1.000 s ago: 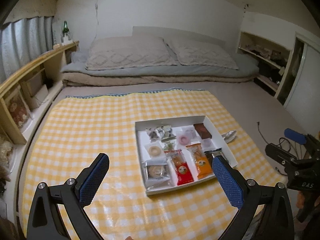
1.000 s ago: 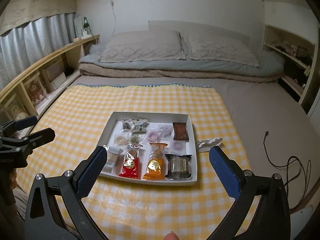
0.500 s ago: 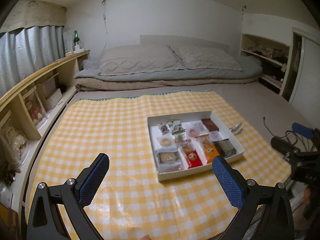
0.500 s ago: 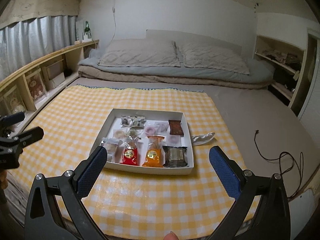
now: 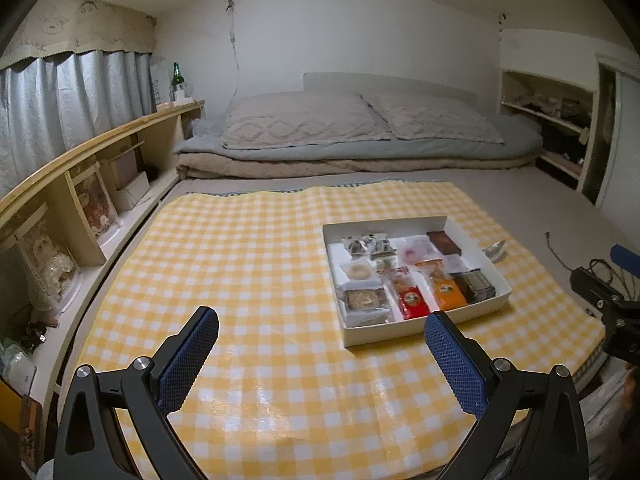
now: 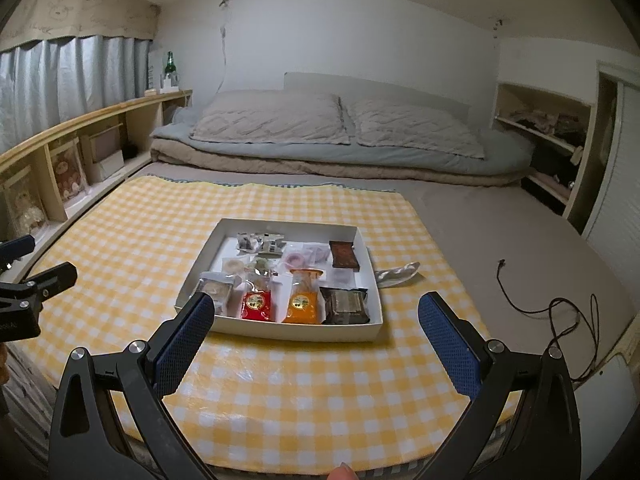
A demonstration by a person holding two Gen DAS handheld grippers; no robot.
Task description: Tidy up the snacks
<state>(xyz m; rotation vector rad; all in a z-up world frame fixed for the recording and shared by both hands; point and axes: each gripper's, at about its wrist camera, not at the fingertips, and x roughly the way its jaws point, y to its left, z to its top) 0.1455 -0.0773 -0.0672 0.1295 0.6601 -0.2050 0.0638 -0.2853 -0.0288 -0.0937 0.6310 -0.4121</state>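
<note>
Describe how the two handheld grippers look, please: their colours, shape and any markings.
Both look alike. The left gripper and the right gripper have black, angular frames with triangular cut-outs and round silver bolts. Each finger carries a long blue pad with a fine cross-hatched texture. In the right wrist view, the left gripper's body shows small white lettering, too small to read. No cables or sleeves are visible.

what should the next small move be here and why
Probably bring the right hand-held gripper forward and down to the silver wrapper beside the white box. It looks like the only snack lying outside on the checked cloth, and both grippers are open and empty.
</note>
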